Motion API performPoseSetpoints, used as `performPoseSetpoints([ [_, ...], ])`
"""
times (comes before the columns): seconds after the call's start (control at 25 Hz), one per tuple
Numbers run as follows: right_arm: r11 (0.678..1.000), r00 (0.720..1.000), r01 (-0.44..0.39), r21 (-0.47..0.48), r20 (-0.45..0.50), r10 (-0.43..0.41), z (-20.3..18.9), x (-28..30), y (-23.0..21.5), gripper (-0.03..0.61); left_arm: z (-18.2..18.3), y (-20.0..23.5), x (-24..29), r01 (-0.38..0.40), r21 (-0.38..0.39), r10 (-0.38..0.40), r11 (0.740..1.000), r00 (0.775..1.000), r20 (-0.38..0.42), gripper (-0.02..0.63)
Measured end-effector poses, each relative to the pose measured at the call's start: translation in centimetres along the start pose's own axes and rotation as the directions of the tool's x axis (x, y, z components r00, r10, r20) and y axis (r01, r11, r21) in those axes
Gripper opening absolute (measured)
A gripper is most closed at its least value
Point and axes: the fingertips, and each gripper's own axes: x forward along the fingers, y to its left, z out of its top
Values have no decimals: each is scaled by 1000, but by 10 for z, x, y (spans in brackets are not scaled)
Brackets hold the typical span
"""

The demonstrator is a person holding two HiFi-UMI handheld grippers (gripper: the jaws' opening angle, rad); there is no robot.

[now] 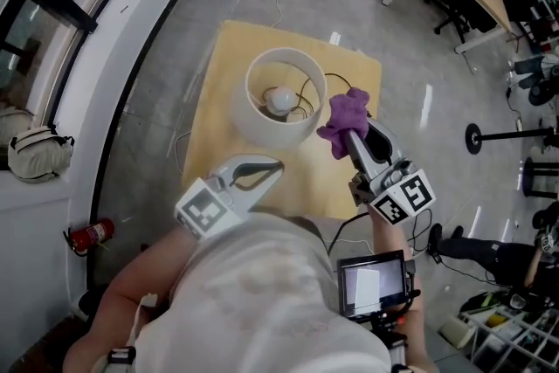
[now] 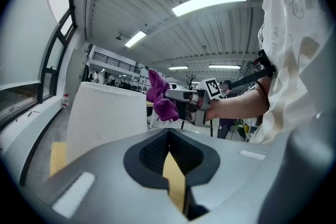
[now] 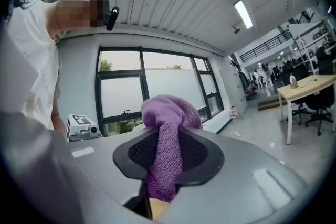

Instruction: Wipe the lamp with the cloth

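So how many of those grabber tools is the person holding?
2. The left gripper sits just below the lampshade in the head view, jaws together and empty. The right gripper is beside the lampshade's right side, clamped on a purple cloth.

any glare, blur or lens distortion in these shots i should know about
Head view: sharp, with bright glare streaks on the glossy floor. Left gripper view: fisheye with dark corners, strip light blown out. Right gripper view: same fisheye curve, window washed white, purple cloth in focus.
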Motion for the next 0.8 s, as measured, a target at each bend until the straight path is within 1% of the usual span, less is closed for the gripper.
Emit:
performPoseSetpoints([
  [0.12,999,999,-36,-25,-9,36,8,16,13,108,10,-2,-5,6,19,-7,1000,1000,16,0],
  [0.24,998,998,-41,-56,-55,38,-5,28,25,110,12,-1,-13,7,22,-7,1000,1000,30,1],
  [0.32,996,996,-20,-86,-92,12,-20,32,29,110,12,-1,-18,9,13,-9,1000,999,35,0],
  [0.48,994,992,37,-102,-117,-49,-45,31,29,110,14,4,-23,19,-15,-19,1000,999,38,0],
  [0.56,993,988,62,-100,-133,-75,-59,31,28,110,17,8,-24,23,-25,-22,999,999,39,0],
  [0.8,986,972,144,-79,-176,-156,-105,28,22,110,22,15,-27,63,-15,-63,998,998,32,0],
])
